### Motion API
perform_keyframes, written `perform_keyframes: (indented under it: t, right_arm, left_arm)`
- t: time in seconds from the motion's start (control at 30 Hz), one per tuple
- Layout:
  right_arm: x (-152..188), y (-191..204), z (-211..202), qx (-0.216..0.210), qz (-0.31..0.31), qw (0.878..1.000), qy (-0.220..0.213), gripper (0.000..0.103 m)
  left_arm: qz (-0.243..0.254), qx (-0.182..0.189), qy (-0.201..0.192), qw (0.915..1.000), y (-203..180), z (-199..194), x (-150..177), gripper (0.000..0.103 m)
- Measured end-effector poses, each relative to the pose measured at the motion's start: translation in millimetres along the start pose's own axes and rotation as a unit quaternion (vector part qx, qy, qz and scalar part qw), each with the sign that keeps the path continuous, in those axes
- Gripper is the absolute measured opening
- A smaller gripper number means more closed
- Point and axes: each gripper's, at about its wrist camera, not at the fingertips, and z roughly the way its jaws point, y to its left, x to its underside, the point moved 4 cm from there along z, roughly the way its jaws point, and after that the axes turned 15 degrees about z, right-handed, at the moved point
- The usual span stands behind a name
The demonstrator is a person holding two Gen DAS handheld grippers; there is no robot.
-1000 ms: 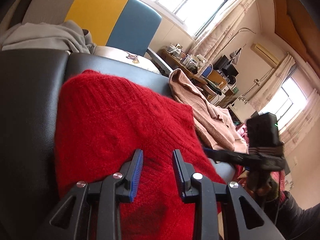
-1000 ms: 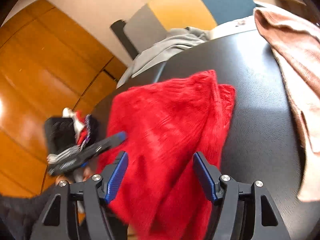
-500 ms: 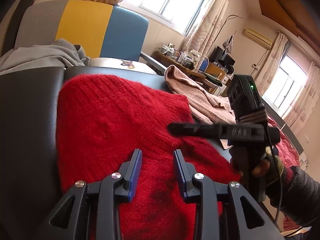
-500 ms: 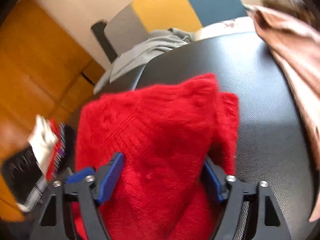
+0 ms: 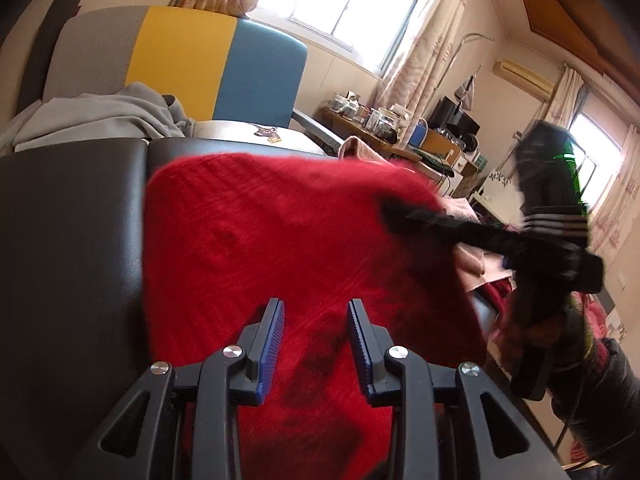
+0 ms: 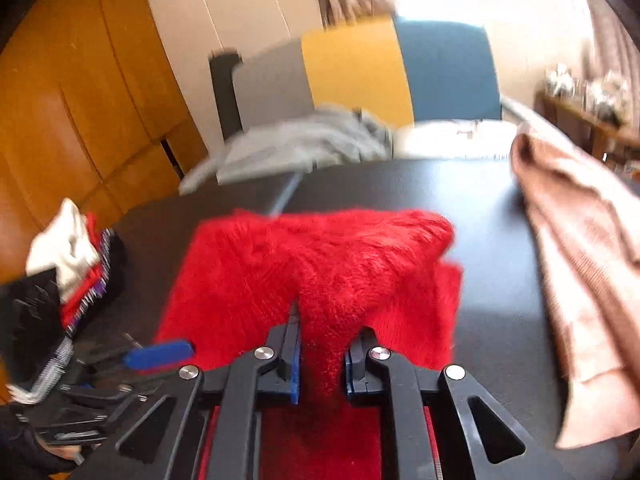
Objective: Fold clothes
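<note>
A fuzzy red sweater (image 5: 288,240) lies on a black padded table (image 5: 68,240). My left gripper (image 5: 316,336) is open just above the sweater's near part, with nothing between its fingers. My right gripper (image 6: 322,344) is shut on a bunched fold of the red sweater (image 6: 320,272) and lifts that part off the table (image 6: 492,280). In the left wrist view the right gripper (image 5: 400,216) reaches in from the right over the sweater's right edge. The left gripper (image 6: 160,354) shows at the lower left of the right wrist view.
A tan-pink garment (image 6: 592,264) lies on the table's right side. A grey garment (image 5: 100,120) lies at the back by a grey, yellow and blue chair (image 5: 180,60). A pile of clothes (image 6: 68,264) sits at the left. A cluttered desk (image 5: 380,128) stands behind.
My right gripper went from open around the sweater to shut on a fold of it, and pulled it up. The left gripper stayed open over the sweater's near part.
</note>
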Motion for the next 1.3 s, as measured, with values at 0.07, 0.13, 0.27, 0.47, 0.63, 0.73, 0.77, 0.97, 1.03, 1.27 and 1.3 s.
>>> perform_keyframes:
  t: [0.07, 0.13, 0.27, 0.47, 0.63, 0.73, 0.77, 0.97, 1.03, 1.27, 1.3]
  right_arm:
    - [-2.8, -11.3, -13.1, 0.007, 0.019, 1.0, -0.024, 0.011]
    - [1.0, -29.8, -16.9, 0.02, 0.046, 0.998, -0.034, 0.011]
    - [39.0, -83.2, 25.0, 0.07, 0.11, 0.991, 0.032, 0.011]
    - [36.3, -79.3, 31.0, 0.091, 0.065, 0.993, 0.025, 0.01]
    - [34.7, -84.0, 29.5, 0.084, 0.068, 0.994, 0.027, 0.011]
    - [35.6, -84.5, 26.0, 0.09, 0.059, 0.994, 0.025, 0.013]
    - [34.1, -82.7, 23.1, 0.098, 0.05, 0.994, 0.022, 0.015]
    - [19.5, -49.4, -20.0, 0.118, -0.033, 0.991, -0.048, 0.025]
    - [21.2, -28.4, -32.0, 0.089, -0.072, 0.992, -0.056, 0.025]
    - [51.3, -7.9, -5.6, 0.079, -0.129, 0.989, 0.001, 0.076]
    - [58.3, -16.3, 4.2, 0.103, -0.129, 0.986, 0.017, 0.08]
  left_arm:
    - [-0.014, 0.004, -0.007, 0.9999, 5.4, -6.4, -1.1, 0.032]
    - [-0.032, 0.0, -0.013, 0.9994, 17.1, -10.1, -5.3, 0.033]
    - [-0.055, -0.013, -0.027, 0.998, 40.8, -12.0, -20.4, 0.034]
    - [-0.031, -0.017, -0.04, 0.9986, 55.5, 2.4, -56.7, 0.035]
    - [0.03, -0.012, 0.024, 0.9992, 38.2, 60.3, -75.9, 0.035]
    - [0.065, -0.023, 0.082, 0.9943, 27.9, 98.3, -72.6, 0.035]
    - [0.07, -0.029, 0.083, 0.9936, 25.4, 101.7, -73.0, 0.035]
    - [0.067, -0.035, 0.102, 0.9919, 18.4, 105.3, -77.6, 0.035]
    - [0.067, -0.041, 0.105, 0.9913, 16.8, 105.9, -79.0, 0.035]
    - [0.091, -0.083, 0.109, 0.9863, 9.4, 106.6, -74.9, 0.037]
    - [0.094, -0.091, 0.108, 0.9855, 7.5, 106.8, -73.4, 0.038]
